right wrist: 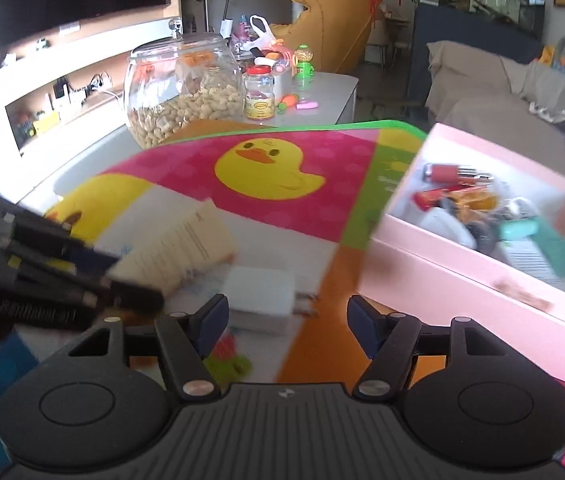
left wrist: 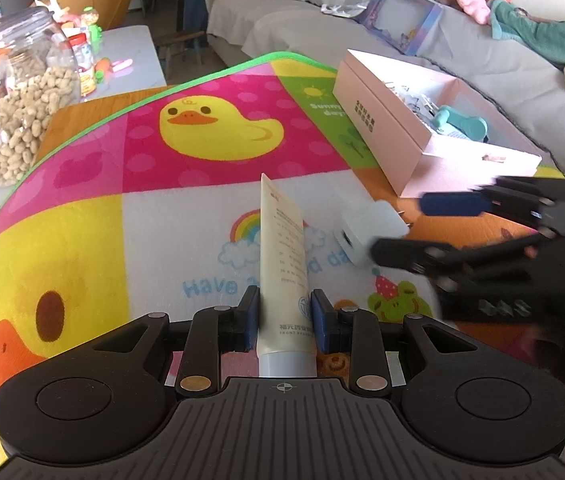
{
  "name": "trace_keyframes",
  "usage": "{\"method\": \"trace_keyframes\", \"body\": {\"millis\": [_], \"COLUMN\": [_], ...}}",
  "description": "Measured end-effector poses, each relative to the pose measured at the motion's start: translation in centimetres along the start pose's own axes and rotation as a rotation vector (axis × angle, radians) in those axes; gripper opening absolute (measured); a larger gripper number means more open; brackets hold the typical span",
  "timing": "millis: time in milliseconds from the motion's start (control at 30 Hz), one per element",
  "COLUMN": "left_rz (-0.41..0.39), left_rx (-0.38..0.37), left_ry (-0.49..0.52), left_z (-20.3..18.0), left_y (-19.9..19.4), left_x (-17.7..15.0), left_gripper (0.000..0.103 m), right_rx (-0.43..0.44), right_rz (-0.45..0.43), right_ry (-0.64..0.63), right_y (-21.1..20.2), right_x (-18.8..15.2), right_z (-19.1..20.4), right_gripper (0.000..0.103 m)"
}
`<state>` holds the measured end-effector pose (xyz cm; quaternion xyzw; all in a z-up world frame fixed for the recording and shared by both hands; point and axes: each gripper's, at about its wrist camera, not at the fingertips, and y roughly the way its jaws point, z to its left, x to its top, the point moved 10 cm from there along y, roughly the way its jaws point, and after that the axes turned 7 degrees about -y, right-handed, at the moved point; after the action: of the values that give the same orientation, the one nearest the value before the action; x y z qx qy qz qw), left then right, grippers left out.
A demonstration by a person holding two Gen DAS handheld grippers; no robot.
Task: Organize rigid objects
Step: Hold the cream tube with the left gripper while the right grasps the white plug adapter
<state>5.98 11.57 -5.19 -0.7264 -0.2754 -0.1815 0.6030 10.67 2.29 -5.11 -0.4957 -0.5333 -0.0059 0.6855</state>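
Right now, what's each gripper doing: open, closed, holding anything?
Left gripper: shut on the cream tube.
Right gripper: open, holding nothing; the white charger lies just ahead of it.

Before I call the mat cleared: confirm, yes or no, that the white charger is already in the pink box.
No, the white charger lies on the mat, outside the pink box.

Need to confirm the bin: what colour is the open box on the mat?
Pale pink box, clearest in the right wrist view.

Bright, soft daylight; fisheye bending at the edges; motion blur smears the right view's pink box (right wrist: 462,276)
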Motion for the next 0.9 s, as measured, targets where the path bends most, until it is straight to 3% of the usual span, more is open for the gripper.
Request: {"method": "trace_keyframes", "body": {"millis": [67,200,333,467,533,600,900], "left_rz": [0.0,0.014,0.012,0.02,0.018,0.017,0.044], "left_rx": [0.0,-0.006,0.005,0.022,0.028,0.027,-0.035], "left_ry": [0.003,-0.033,-0.022,-0.009,-0.001,0.023,-0.013], "left_z": [0.0,0.1,-0.3,-0.8,-0.9,-0.9,0.8], "left_y": [0.0,0.3,1.7,2.9,3.1,2.8,0.9], "left_x": [-0.1,0.6,2.2,3.5,3.6,3.2,1.6], "left_gripper": [0.031,0.031,0.031,0.031,0.031,0.031,0.031], "right_rx": [0.031,0.045,0.044,0.014,-0.002,-0.004,0.065], "right_rz": [0.019,0.045,0.034,0.015,-0.014,-0.041,-0.013], "right_ry": [0.041,0.064,0.016,-0.071,-0.109,-0.119,-0.155], "right_y": [1.2,1.7,-0.5,-2.4,-2.9,-2.9,2.0], "right_x": [0.3,0.1,-0.9,-1.5,-1.2,-0.7,1.6], "right_z": [0.0,-0.1,-0.2,0.0,0.1,0.2,1.2], "right_gripper": [0.067,0.037,0.027,0.028,0.04,0.045,0.045]}}
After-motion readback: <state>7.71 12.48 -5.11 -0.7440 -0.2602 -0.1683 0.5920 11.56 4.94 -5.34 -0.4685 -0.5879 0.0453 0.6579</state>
